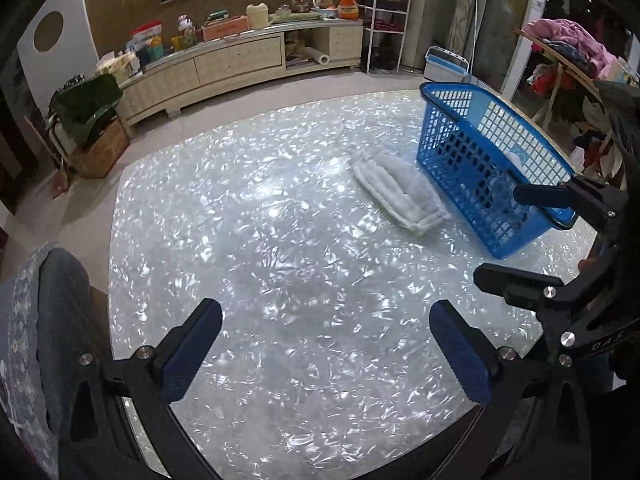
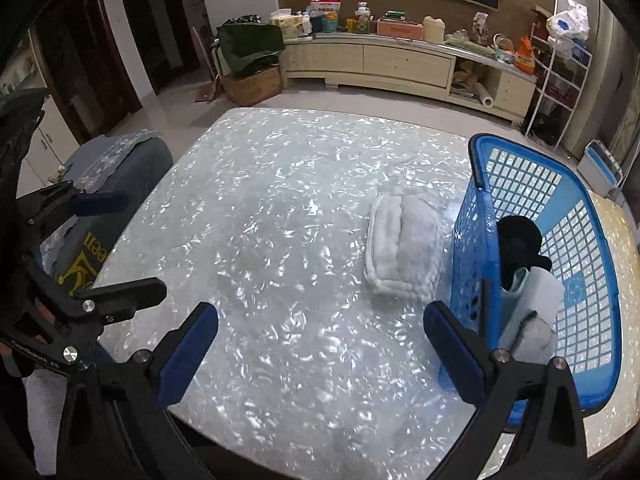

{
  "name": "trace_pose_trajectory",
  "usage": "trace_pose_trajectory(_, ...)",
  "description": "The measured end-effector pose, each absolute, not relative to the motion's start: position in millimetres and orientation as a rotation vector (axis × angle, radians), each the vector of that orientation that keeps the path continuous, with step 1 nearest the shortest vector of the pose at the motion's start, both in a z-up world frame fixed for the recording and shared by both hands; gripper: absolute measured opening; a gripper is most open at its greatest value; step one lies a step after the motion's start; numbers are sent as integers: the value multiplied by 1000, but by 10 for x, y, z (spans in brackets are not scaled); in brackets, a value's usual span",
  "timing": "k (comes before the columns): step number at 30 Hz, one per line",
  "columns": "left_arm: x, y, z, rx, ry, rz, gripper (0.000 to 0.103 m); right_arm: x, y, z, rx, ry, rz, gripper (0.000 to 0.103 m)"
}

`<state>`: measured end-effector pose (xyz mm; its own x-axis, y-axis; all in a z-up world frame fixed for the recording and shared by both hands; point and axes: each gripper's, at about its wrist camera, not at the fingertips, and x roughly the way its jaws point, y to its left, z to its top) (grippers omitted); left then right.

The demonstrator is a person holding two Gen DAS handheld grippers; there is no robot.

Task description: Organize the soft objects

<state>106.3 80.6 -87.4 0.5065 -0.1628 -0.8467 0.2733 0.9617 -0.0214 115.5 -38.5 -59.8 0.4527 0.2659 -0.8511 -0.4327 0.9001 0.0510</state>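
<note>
**Waiting white cloth beside the blue basket**

Lying folded on the shiny table, a white cloth is seen just beside the blue basket, on its outer side. Several soft items are already stood inside the basket, so the cloth is judged to be the last piece left out. The left gripper and the right gripper are both held above the table with fingers spread apart and nothing between them, probably kept ready for a grasp.
</note>
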Motion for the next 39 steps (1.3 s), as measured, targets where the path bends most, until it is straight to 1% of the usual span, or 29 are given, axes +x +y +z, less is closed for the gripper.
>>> trace_pose_trajectory(8, 1156, 982, -1127, 75, 1047, -268, 103, 1317, -251, -908, -133, 1092, 452, 103)
trace_pose_trajectory(17, 1404, 1060, -1414, 39, 1084, -283, 103, 1556, -223, -1148, -157, 1134, 372, 103)
trace_pose_trajectory(29, 1815, 1034, -1747, -2, 1091, -290, 103, 1869, -251, -1430, -164, 1147, 246, 103)
trace_pose_trajectory(35, 2006, 995, -1849, -5, 1090, -285, 103, 2019, -231, -1495, -167, 1115, 201, 102)
trace_pose_trajectory(38, 2095, 968, -1892, 6, 1088, -284, 103, 2117, -225, -1575, -157, 1128, 178, 98)
trace_pose_trajectory(39, 2119, 967, -1901, 9, 1089, -284, 103, 2146, -240, -1600, -152, 1135, 166, 93)
